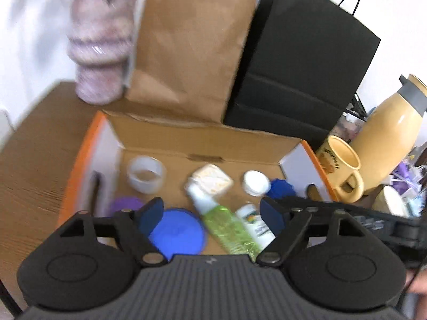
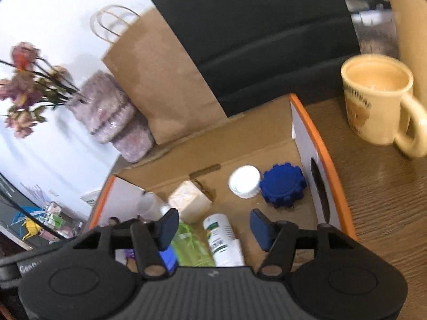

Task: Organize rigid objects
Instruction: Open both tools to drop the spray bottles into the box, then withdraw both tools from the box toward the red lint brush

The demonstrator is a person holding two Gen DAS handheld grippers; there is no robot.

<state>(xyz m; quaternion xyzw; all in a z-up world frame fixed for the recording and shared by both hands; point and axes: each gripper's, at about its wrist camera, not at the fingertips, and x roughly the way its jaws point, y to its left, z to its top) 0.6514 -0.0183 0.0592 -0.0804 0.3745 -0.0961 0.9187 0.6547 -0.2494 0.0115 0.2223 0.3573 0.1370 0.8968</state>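
Your left gripper (image 1: 212, 214) tilts down over the open box (image 1: 165, 136), its ribbed grey body filling the bottom of the view, blue pads spread wide with nothing pressed between them. Beneath the gap lie a flat round blue lid (image 1: 177, 233), a clear green bottle (image 1: 226, 226) with a white neck, and a white tube (image 1: 256, 224) on its side.

Your right gripper (image 2: 213, 229) also angles down into the box, jaws parted about halfway and empty; the white tube (image 2: 224, 240) and green bottle (image 2: 190, 245) lie below the gap, not gripped.

Farther in on the plain cardboard floor, you have a cream block (image 1: 212, 180) with rounded corners, a white ribbed cap (image 2: 245, 182) touching a blue toothed cap (image 2: 283, 185), a translucent round cup (image 1: 146, 174) near the left wall, and a purple disc (image 1: 126, 204) partly hidden by your left finger. The box end walls are white inside with orange edges and oval hand-holes.

Behind the box stand a creased brown bag (image 1: 186, 53) and a matte black bag (image 1: 301, 61). A glossy cream mug (image 2: 379, 101) sits on the wood-grain table (image 2: 387, 200) just right of the box. A knobbly pink vase (image 1: 101, 45) stands at the back left, blurred.
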